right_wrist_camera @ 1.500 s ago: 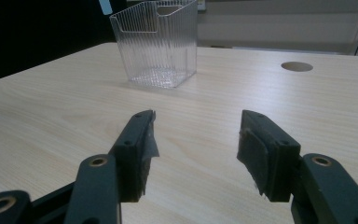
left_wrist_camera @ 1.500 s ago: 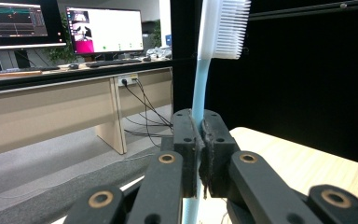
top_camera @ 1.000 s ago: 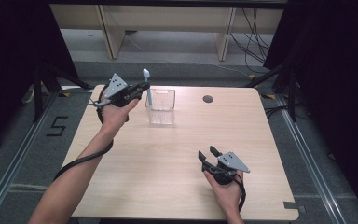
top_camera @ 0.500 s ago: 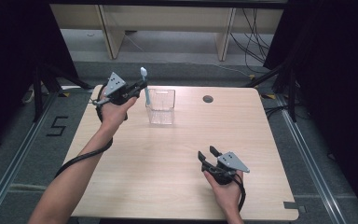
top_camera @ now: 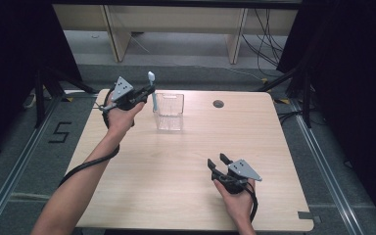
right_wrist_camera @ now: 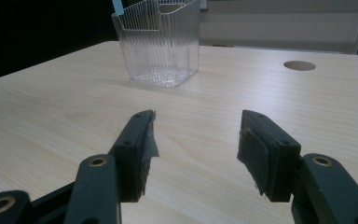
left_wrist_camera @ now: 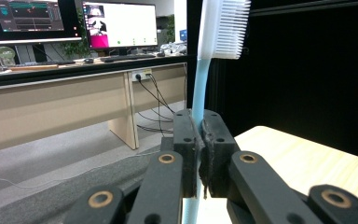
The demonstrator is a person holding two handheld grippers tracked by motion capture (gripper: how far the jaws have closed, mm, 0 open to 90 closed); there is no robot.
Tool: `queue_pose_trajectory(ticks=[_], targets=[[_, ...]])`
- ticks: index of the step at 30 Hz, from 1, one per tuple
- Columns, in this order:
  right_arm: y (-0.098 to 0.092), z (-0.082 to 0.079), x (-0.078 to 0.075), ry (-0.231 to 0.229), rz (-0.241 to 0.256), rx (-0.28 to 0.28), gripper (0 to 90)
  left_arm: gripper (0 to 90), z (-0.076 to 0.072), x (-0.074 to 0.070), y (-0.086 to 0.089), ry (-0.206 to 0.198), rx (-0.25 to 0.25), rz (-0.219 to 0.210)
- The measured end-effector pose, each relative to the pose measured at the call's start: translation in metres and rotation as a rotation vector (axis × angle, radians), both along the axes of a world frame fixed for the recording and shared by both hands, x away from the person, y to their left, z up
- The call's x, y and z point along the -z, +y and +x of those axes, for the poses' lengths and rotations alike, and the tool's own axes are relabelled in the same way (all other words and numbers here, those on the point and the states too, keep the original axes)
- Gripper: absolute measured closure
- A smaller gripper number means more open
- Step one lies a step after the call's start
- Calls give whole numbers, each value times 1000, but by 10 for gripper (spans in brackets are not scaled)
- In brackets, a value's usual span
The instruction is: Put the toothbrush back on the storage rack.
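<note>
The left gripper (left_wrist_camera: 199, 154) is clamping a light-blue toothbrush (left_wrist_camera: 204, 84) upright beside the clear plastic container (top_camera: 169, 111); the right gripper (right_wrist_camera: 193, 140) is resting wide open, empty.

A black numeral "5" (top_camera: 60, 132) is marked on the grey floor (top_camera: 24, 161), at nine o'clock from the tabletop (top_camera: 186, 161); monitor text is illegible.
</note>
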State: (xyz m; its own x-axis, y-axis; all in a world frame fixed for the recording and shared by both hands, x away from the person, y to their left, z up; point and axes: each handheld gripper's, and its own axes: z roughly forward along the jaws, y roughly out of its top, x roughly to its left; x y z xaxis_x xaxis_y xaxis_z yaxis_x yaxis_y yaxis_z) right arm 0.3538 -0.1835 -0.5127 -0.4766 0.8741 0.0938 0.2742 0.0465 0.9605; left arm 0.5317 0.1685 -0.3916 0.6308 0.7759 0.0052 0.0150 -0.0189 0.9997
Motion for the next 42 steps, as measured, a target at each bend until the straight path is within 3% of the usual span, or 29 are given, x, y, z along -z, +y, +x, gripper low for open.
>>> queue_pose_trajectory(ticks=[1,5,9,10,12,19,28,30,38,42], targets=[[0,-1,-1,13,-15,7,460,853,0,0,0,1,-1,-2],[1,0,1,-16,2,15,460,853,1,1,0,7,-2,1],[1,0,0,-15,1,15,460,852,1,4,-1,11,-5,6],[0,-1,0,4,-4,3,460,853,1,4,-1,13,-6,7],[0,1,1,-26,-9,13,460,853,1,6,-1,17,-6,6],[2,-1,1,15,-1,2,460,852,1,10,-2,23,-7,10],[2,0,1,14,6,-8,458,853,1,14,-4,32,-11,19],[1,1,1,-6,-14,-10,458,853,1,16,-4,37,-12,19],[0,0,0,-2,-23,-3,458,852,0,21,-5,52,-17,22],[2,0,2,9,4,-19,458,852,1,25,-3,64,-23,19]])
